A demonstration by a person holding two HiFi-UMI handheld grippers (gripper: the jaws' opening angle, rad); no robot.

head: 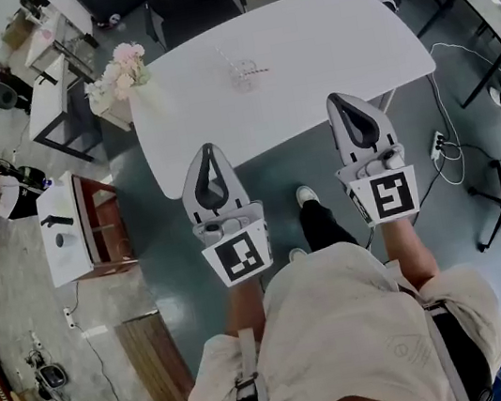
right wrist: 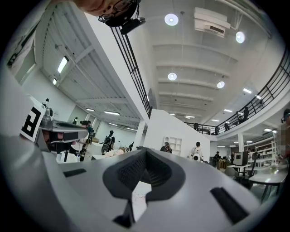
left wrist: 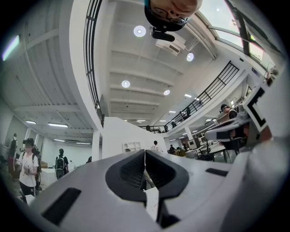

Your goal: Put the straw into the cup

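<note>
Left gripper (head: 209, 149): jaws shut tight, nothing between. Right gripper (head: 341, 99): same, pressed together, empty. Tips of both at near edge of white table (head: 327, 30). Clear cup (head: 244, 74): upright mid-table, well apart from both. Straw (head: 259, 71): thin, just beside cup. Flowers (head: 119, 69): left corner

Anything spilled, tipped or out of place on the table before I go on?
Nothing stands out. The clear cup sits on the white table with no spill showing, the straw apparently lying beside it. The left gripper and right gripper are shut, empty.
</note>
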